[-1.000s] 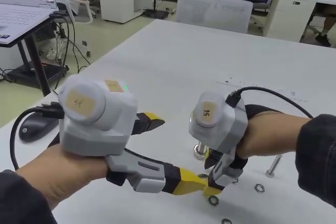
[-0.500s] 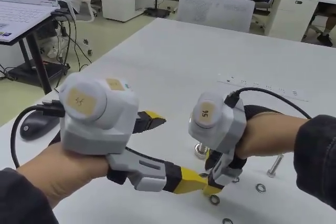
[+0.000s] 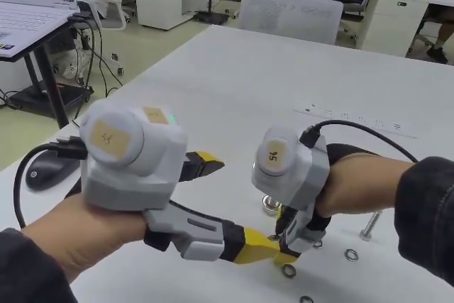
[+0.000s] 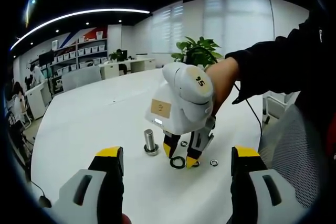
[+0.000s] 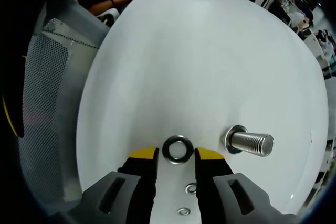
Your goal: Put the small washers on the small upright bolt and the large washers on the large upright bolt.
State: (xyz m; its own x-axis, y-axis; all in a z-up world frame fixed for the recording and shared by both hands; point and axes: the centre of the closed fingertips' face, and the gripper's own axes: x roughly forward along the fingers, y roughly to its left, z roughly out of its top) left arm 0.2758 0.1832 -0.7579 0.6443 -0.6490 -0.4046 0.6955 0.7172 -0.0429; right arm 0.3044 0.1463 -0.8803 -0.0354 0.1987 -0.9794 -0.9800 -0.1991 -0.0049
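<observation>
In the right gripper view a large dark washer (image 5: 177, 149) lies flat on the white table (image 5: 173, 51). My right gripper (image 5: 177, 157) is open, with its yellow tips close on either side of the washer. The large upright bolt (image 5: 249, 142) stands just to its right. From the left gripper view, the right gripper (image 4: 179, 156) points down at the large washer (image 4: 177, 162), beside the large bolt (image 4: 150, 141). My left gripper (image 4: 177, 153) is wide open and holds nothing. In the head view the left gripper (image 3: 234, 205) sits low at the left and the right gripper (image 3: 287, 246) beside it.
Small washers (image 3: 350, 254) lie loose near the table's front edge, one (image 3: 289, 271) just under the right gripper. A small bolt (image 3: 369, 226) rests with its head on the table to the right. A computer mouse (image 3: 44, 169) is at the left edge. A chair (image 3: 287, 15) stands beyond the table.
The right gripper has shifted slightly left and down over the washers. The left gripper has held still.
</observation>
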